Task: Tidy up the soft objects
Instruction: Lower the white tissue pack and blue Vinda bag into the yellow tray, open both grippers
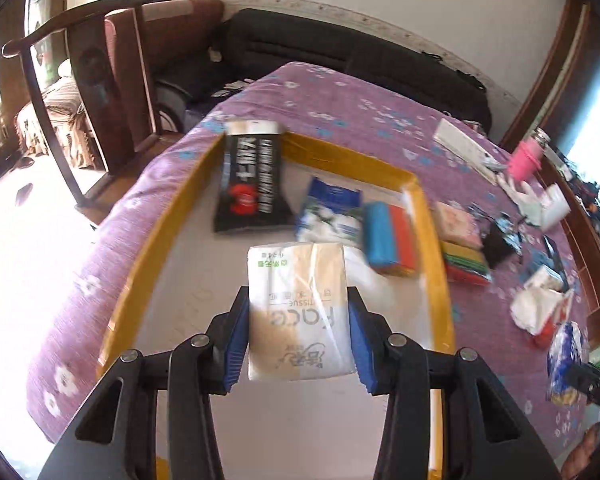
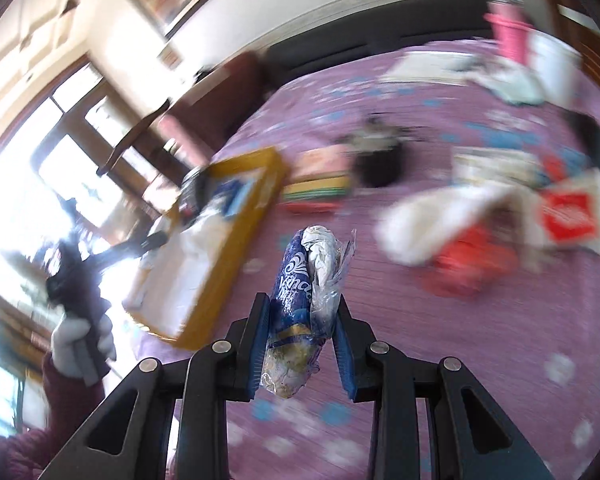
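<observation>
My left gripper [image 1: 298, 334] is shut on a white and beige tissue pack [image 1: 298, 312] and holds it over the yellow-rimmed box [image 1: 156, 232]. In the box lie a black wipes pack [image 1: 250, 184], a blue and white pack [image 1: 330, 212] and a blue and orange sponge [image 1: 390, 238]. My right gripper [image 2: 302, 340] is shut on a blue Vinda tissue pack [image 2: 300, 300], held above the purple bedspread [image 2: 420, 340] to the right of the box [image 2: 220, 276]. The right gripper with that pack also shows at the right edge of the left wrist view [image 1: 566, 364].
Beside the box lie a floral pack [image 1: 458, 222] and striped sponges [image 1: 466, 268]. Crumpled white wrappers [image 1: 538, 308], a pink cup [image 1: 524, 160] and a white box [image 1: 464, 146] sit further right. A dark chair [image 1: 96, 92] stands left of the bed.
</observation>
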Motion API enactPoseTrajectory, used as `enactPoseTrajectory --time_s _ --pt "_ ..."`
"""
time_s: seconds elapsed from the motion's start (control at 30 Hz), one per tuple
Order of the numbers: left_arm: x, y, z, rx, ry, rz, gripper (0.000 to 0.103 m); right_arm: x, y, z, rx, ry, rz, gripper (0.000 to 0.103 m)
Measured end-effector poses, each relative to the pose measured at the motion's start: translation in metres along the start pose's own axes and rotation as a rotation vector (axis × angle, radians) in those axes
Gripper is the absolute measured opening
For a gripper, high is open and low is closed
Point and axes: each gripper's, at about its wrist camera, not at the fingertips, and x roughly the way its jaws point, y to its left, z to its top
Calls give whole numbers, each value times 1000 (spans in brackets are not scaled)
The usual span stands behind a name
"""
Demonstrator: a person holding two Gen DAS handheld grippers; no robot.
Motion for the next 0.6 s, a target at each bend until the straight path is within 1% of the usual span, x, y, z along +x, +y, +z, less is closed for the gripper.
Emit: enactPoseTrajectory --time_s 0.1,0.17,0.27,0.37,0.47,0.53,0.57,0.6 --pt "12 20 12 -8 15 18 44 34 38 13 -85 52 31 34" --pt "27 26 18 -13 49 19 44 59 62 19 -139 95 49 34" --pt "46 31 21 -13 106 31 44 104 92 25 -214 184 66 34" --pt "63 39 27 -31 154 26 44 146 107 34 -248 268 72 34" --pt "77 35 33 -2 191 25 45 179 114 42 -268 355 97 34" --pt "79 32 34 2 182 25 51 195 118 43 -281 389 88 34" --pt "78 33 35 -6 180 10 52 203 119 45 -291 410 84 34" --pt "75 35 36 -29 172 -19 56 210 121 46 -301 418 70 34"
